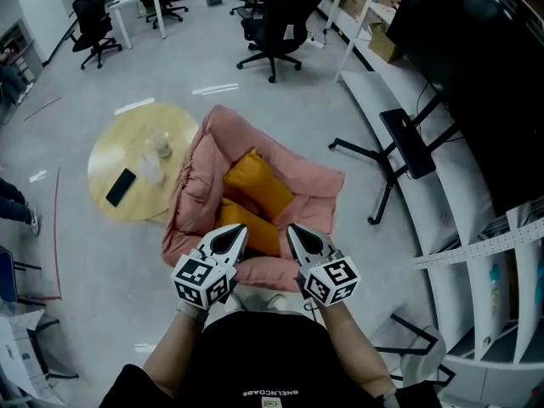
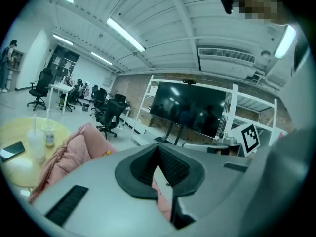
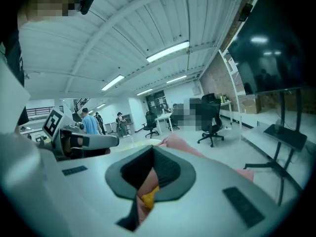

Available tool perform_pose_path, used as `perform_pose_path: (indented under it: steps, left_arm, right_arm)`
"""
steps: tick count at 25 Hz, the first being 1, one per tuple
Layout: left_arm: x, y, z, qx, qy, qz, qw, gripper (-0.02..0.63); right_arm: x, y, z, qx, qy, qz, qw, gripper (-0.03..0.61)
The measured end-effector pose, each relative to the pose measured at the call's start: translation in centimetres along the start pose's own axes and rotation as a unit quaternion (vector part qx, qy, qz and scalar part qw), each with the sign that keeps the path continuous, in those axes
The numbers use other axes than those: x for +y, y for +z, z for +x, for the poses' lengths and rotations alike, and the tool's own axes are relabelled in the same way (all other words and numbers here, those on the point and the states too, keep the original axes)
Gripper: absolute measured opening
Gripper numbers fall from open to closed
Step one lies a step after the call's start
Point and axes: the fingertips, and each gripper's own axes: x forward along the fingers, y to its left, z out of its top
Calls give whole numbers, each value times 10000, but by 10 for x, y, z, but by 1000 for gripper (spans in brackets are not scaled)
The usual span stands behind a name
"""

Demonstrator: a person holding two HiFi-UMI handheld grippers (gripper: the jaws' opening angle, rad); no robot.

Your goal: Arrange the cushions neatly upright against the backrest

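Observation:
A pink padded floor seat (image 1: 293,181) lies below me with two orange cushions in it. One cushion (image 1: 257,181) leans near the middle and the other (image 1: 251,223) lies closer to me. Both grippers hover side by side over the seat's near edge, apart from the cushions. My left gripper (image 1: 239,231) is shut with nothing in it, and so is my right gripper (image 1: 292,229). In the left gripper view the jaws (image 2: 159,149) meet, with the pink seat (image 2: 74,147) beyond. A strip of orange cushion (image 3: 148,199) shows under the right gripper (image 3: 152,151).
A round yellow table (image 1: 115,147) stands left of the seat with a phone (image 1: 121,186) and cups (image 1: 157,147) on it. A black screen stand (image 1: 399,147) is to the right. Office chairs (image 1: 272,32) and desks stand farther off. People stand in the far background.

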Motion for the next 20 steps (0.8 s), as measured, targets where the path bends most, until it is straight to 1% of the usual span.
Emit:
perform_pose_path:
  steps: [6, 11, 15, 20]
  left_arm:
    - [-7, 32, -8, -365, 8, 226, 9991, 14]
    - [-8, 38, -12, -435, 107, 416, 9981, 14]
    - [-12, 39, -13, -473, 102, 410, 9980, 14]
    - [-11, 40, -14, -535, 148, 304, 9980, 14]
  right_arm:
    - [7, 30, -10, -331, 86, -184, 9992, 9]
    - [5, 43, -16, -471, 98, -265, 9985, 9]
    - [4, 48, -20, -507, 67, -473, 9976, 9]
    - [5, 49, -23, -533, 6, -535, 9971, 9]
